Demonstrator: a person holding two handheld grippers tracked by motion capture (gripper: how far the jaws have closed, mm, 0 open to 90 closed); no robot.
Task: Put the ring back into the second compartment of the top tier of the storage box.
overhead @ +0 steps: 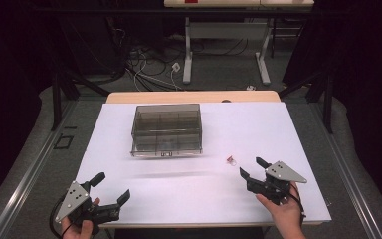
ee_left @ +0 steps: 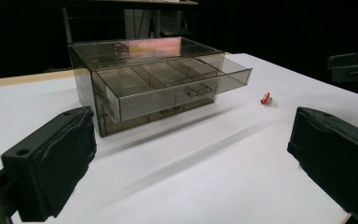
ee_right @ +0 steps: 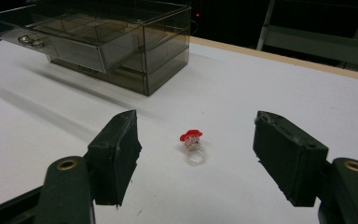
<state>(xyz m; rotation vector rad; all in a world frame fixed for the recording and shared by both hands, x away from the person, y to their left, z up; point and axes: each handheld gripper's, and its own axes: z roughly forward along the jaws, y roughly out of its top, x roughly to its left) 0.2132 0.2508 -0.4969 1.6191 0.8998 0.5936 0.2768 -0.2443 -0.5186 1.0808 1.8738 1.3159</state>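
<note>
A small clear ring with a red top (overhead: 231,160) lies on the white table (overhead: 199,199), right of centre. My right gripper (overhead: 253,167) is open just behind it, jaws pointing toward it; in the right gripper view the ring (ee_right: 192,145) sits on the table ahead, between the two jaws, untouched. A smoky clear drawer box (overhead: 166,129) stands at the middle back, its upper drawer (ee_left: 168,86) pulled out, with empty compartments. My left gripper (overhead: 110,187) is open at the near left corner, nothing between its jaws. The ring (ee_left: 265,98) lies far off in its view.
The table's near edge (overhead: 214,224) runs just under both hands. A wooden strip (overhead: 194,97) borders the far edge. Beyond it stand a desk frame (overhead: 226,55) and loose cables on the floor (overhead: 149,64). Black stands flank the table.
</note>
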